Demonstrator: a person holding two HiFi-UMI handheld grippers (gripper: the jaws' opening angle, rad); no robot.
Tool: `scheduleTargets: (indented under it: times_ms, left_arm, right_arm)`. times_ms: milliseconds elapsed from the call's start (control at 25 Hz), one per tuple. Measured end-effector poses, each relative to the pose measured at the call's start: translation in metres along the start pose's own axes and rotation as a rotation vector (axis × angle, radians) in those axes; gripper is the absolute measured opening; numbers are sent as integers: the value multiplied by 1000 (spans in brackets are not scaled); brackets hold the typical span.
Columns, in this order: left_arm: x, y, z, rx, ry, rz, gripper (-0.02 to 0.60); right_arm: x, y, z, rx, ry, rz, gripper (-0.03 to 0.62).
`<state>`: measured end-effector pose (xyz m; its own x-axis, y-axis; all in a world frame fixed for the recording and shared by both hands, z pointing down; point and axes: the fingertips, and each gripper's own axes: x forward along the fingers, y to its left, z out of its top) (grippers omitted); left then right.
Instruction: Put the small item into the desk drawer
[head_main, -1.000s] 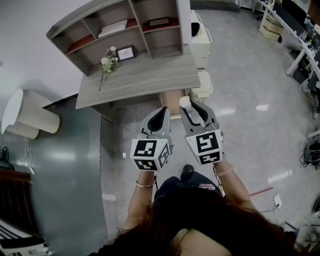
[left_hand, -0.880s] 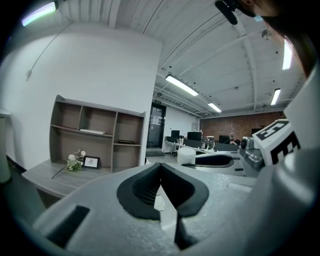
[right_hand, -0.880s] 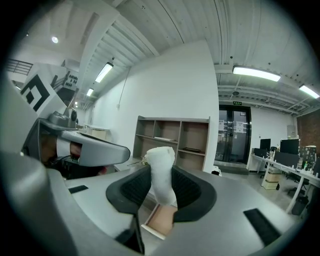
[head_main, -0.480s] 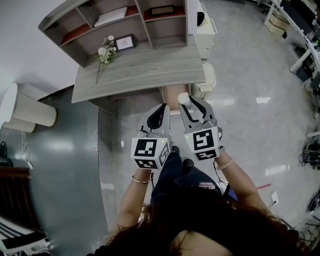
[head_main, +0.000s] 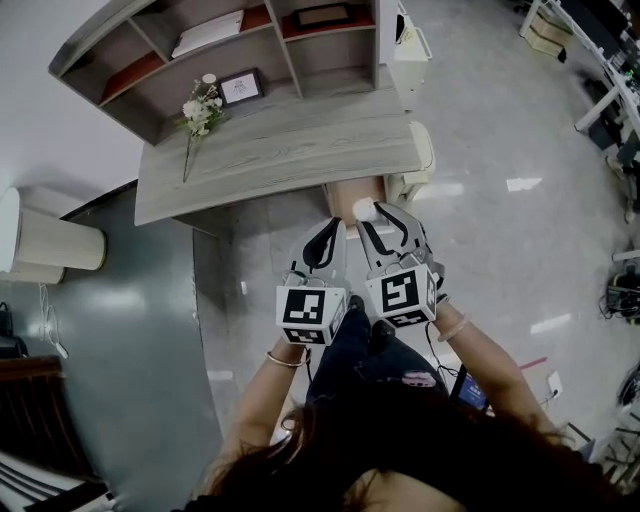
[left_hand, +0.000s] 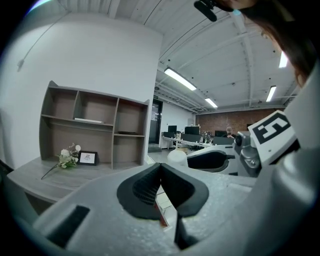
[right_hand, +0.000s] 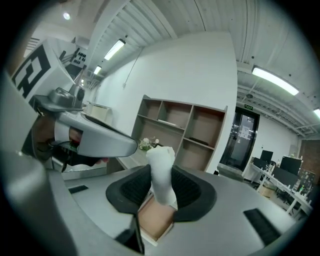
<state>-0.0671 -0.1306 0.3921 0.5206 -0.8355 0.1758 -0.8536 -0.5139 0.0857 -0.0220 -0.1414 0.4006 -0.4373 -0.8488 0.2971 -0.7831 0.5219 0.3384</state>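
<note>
Drawer (head_main: 345, 193) open under counter (head_main: 270, 150) front edge, bare floor (head_main: 255, 260) alongside; right gripper (head_main: 376, 214) fingers clamp item (head_main: 366, 209) above it; left gripper (head_main: 325, 232) fingers closed, empty.

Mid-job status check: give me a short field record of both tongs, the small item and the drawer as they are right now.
left tongs: shut, nothing between them
right tongs: shut on the white item
white item: upright between the pads, top sticking out past the tips
drawer: pulled open below the front edge of the desk
item vs drawer: lines up over the open drawer in the head view, not yet released
</note>
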Motion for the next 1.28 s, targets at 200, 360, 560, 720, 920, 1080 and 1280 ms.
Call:
scheduleTargets:
  times_ms: [200, 360, 560, 720, 920, 1080, 1280]
  left_arm:
    - [16, 22, -17, -3, 10, -42, 15]
    - [26, 33, -33, -9, 27, -80, 15]
    - [40, 47, -53, -11, 51, -94, 15]
    - [57, 56, -68, -8, 56, -94, 15]
    - [78, 67, -90, -6, 76, -86, 15]
    - [96, 76, -108, -6, 87, -66, 15]
    - [114, 92, -138, 1, 132, -37, 15]
  right_arm:
    - [26, 3, -15, -20, 55, -23, 121]
    - [43, 8, -32, -52, 99, -41, 121]
    - [67, 12, -58, -84, 151, -38, 121]
    - [89, 14, -83, -127, 188, -10, 121]
    - [114, 16, -122, -170, 243, 28, 121]
    - [131, 17, -152, -199, 278, 64, 121]
    - [152, 25, -192, -225, 324, 111, 122]
